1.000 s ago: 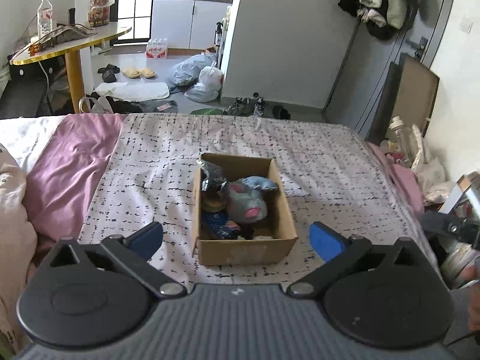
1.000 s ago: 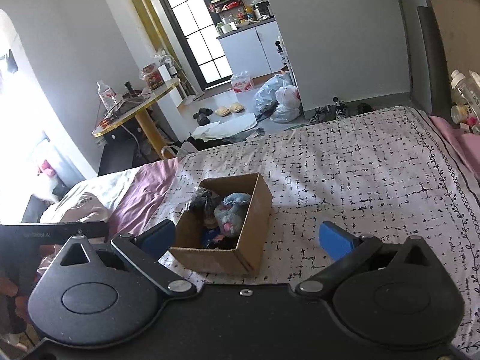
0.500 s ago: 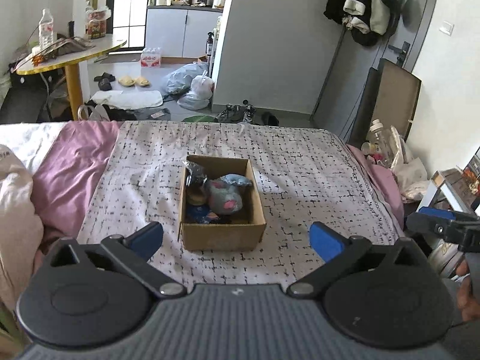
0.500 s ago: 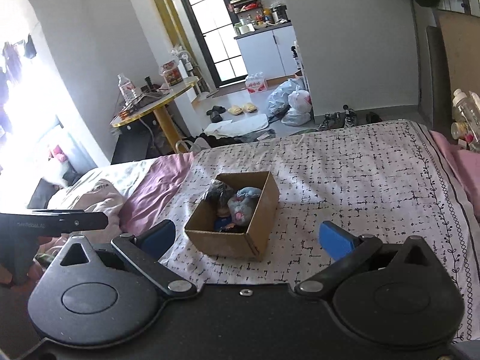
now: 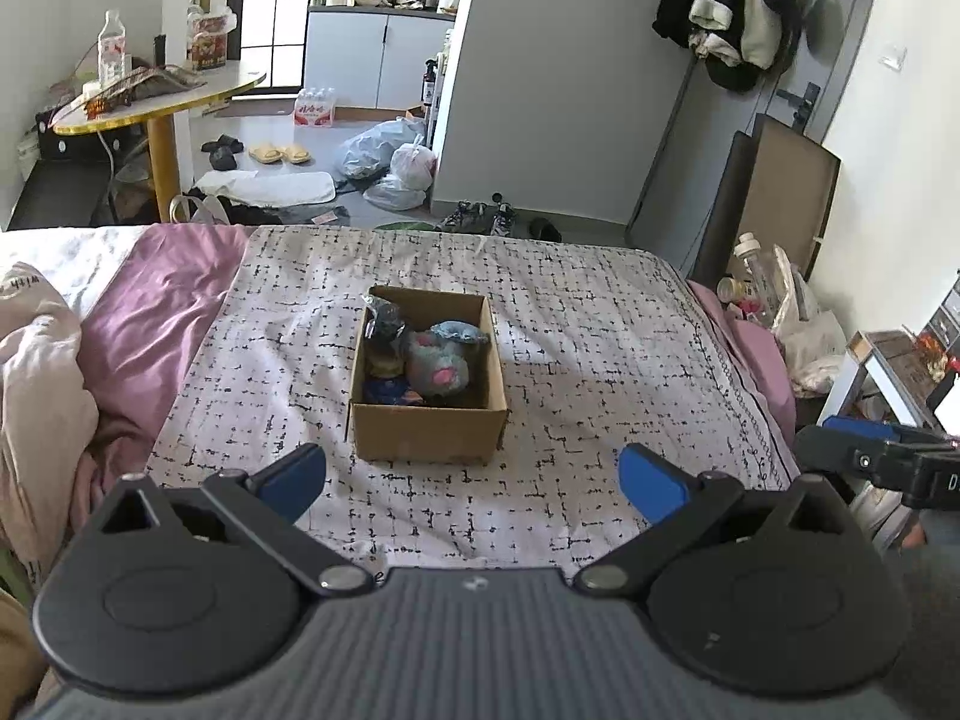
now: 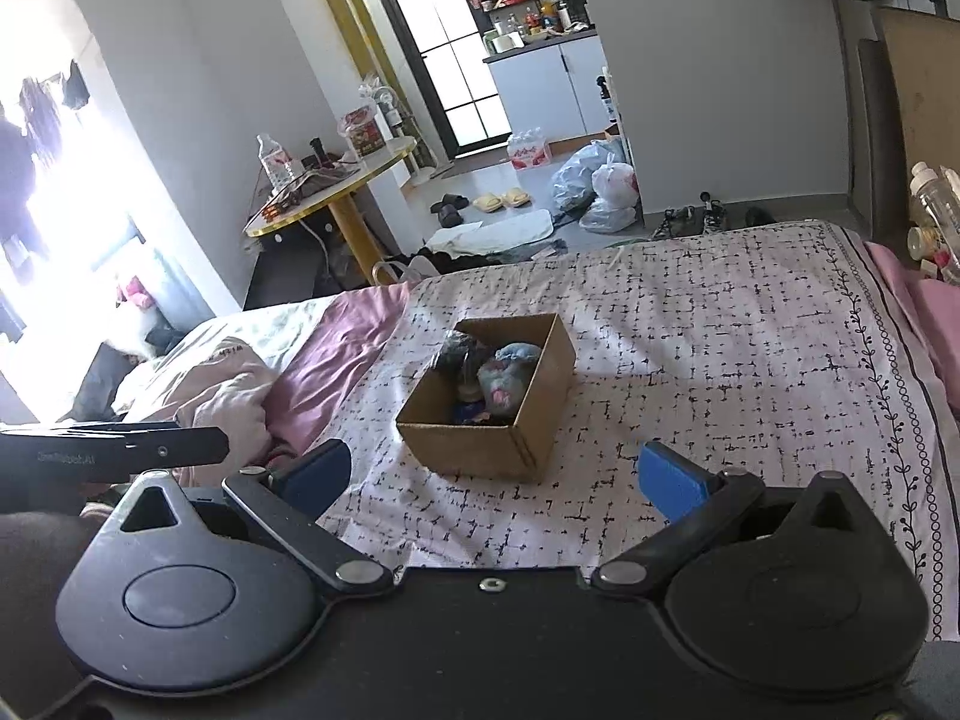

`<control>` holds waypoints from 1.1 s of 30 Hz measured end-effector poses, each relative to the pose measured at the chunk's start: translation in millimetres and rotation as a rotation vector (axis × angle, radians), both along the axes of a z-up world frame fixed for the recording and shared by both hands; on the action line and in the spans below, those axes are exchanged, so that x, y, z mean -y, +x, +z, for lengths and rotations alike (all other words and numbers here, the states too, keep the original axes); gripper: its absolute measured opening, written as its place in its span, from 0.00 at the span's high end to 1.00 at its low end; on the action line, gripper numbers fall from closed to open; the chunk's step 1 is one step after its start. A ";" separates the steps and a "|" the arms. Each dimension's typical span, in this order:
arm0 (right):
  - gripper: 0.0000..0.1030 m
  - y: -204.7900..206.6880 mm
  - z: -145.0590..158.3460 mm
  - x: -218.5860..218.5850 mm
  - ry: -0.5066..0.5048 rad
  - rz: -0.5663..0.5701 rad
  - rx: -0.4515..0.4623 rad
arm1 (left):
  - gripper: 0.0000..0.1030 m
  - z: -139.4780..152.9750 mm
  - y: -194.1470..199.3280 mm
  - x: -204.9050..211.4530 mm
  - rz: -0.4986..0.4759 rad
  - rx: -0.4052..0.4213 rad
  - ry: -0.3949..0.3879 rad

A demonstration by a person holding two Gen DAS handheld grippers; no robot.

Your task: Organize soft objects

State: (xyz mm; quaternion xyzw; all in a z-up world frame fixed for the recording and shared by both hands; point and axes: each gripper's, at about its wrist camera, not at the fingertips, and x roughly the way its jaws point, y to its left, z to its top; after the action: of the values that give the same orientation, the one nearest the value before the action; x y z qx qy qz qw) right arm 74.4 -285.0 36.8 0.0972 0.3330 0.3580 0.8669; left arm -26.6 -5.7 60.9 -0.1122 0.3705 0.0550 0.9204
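A brown cardboard box (image 5: 427, 435) (image 6: 480, 447) stands on the bed's black-and-white patterned sheet (image 5: 570, 348) (image 6: 720, 324). Inside lie soft toys: a grey-blue plush with pink patches (image 5: 435, 366) (image 6: 504, 381), a dark shiny item (image 5: 384, 324) (image 6: 453, 351) and something blue (image 5: 390, 390) at the near end. My left gripper (image 5: 474, 474) hangs open well short of the box, nothing between its blue pads. My right gripper (image 6: 492, 474) is open too, back from the box's near corner, holding nothing. Each gripper shows at the edge of the other's view.
A purple sheet (image 5: 156, 312) and a pale crumpled duvet (image 5: 42, 384) lie left of the box. Past the bed's foot are shoes, plastic bags (image 5: 390, 162) and a round yellow-legged table (image 5: 156, 102). Bottles and clutter (image 5: 774, 294) stand at the right bedside.
Both grippers have pulled back and up from the box, which now looks smaller and farther. The box and its toys have stayed put. Both grippers stay open.
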 end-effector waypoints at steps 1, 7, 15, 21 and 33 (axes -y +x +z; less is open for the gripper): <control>0.00 -1.1 0.4 -0.7 -0.010 0.001 0.004 | 0.00 0.0 -1.8 3.4 0.001 0.002 0.010; 0.00 -7.3 5.0 -4.4 -0.042 0.025 0.027 | 0.00 -3.7 -6.8 17.0 0.016 -0.001 0.004; 0.00 -15.1 8.1 -7.4 -0.053 0.027 0.039 | 0.00 0.6 -11.3 27.5 0.049 0.027 0.062; 0.00 -14.9 8.0 -8.7 -0.049 0.038 0.035 | 0.00 0.4 -14.0 25.1 0.072 0.027 0.055; 0.00 -12.4 6.5 -11.3 -0.037 0.045 0.013 | 0.00 -2.4 -14.4 20.5 0.074 0.018 0.023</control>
State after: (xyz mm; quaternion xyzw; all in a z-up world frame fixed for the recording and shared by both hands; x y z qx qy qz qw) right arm 62.0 -273.7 43.3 0.0715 0.3361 0.3718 0.8624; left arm -41.0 -26.2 58.5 -0.1156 0.3571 0.0923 0.9223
